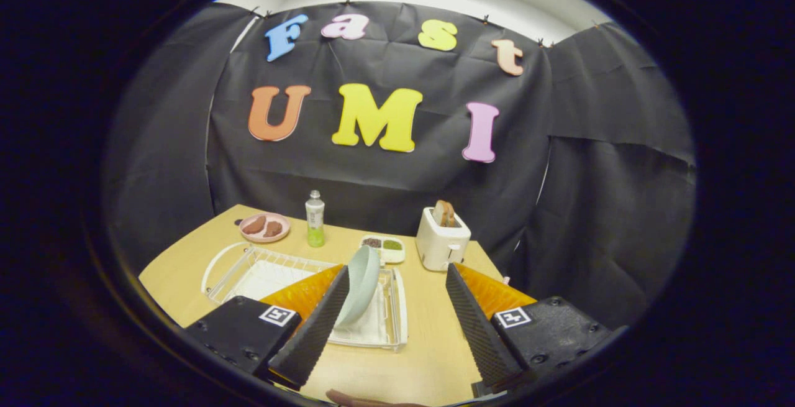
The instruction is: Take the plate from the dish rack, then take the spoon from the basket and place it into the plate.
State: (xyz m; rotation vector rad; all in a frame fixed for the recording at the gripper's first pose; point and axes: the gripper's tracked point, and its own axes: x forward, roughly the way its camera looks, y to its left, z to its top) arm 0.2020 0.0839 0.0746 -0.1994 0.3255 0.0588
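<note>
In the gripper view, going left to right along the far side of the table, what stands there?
Pink plate with brown food → clear bottle of green drink → small white two-compartment dish → white toaster with bread in it. The open tongs hang nearer, by the white wire dish rack.

Even light falls from overhead, bright on the pale wall strip above the black cloth and soft on my wooden table (428,332), with faint shadows and no glare. The fisheye bends everything toward the rim. My claw (397,273), fingers spread wide, looks slightly soft.
</note>
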